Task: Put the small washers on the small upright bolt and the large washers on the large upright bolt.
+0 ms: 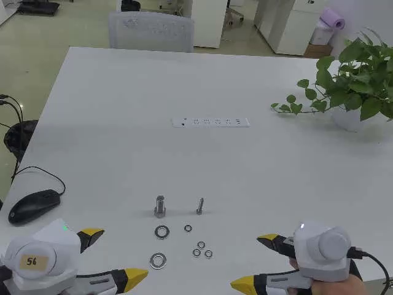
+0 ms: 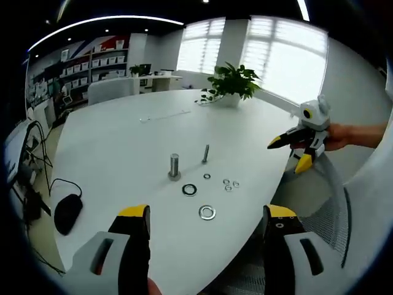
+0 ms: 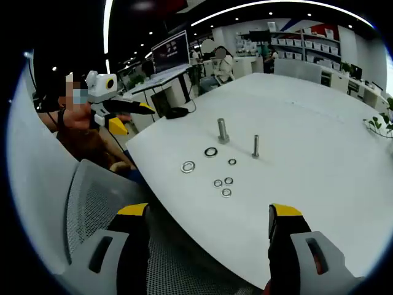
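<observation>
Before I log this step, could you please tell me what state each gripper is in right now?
Left gripper: open, holding nothing.
Right gripper: open, holding nothing.

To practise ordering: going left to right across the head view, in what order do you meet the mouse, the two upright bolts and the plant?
mouse → large bolt → small bolt → plant

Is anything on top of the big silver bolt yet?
No. The large upright silver metal bolt is bare; both large silver ring washers lie flat on the white table near it. What's under its base is hidden.
</observation>
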Demonstrator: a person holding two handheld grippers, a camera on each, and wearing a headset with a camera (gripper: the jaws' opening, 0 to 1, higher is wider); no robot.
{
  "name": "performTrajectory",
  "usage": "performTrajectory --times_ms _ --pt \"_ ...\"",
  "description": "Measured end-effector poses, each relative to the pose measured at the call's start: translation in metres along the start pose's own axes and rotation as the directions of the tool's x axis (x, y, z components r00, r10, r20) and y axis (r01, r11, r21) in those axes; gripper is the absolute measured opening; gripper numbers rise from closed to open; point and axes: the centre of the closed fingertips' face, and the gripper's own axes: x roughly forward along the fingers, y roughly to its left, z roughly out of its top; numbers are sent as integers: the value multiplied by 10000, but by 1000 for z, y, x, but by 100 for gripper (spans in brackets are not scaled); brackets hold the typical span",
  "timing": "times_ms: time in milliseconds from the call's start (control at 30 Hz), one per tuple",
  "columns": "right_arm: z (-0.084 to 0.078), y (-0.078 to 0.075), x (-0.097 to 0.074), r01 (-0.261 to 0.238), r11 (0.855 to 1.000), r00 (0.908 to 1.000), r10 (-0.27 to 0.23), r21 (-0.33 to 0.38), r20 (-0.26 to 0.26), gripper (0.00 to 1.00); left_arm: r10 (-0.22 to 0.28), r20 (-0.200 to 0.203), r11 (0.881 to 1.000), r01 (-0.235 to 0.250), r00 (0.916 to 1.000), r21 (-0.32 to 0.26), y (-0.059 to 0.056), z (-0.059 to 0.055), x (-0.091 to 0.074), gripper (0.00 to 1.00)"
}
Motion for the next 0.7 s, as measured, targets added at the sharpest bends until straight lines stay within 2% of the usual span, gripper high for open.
performTrajectory --times_ms 700 --pt "-4 4 1 -119 9998 9998 117 -158 -149 77 16 -82 10000 -16 10000 -2 0 -2 0 75"
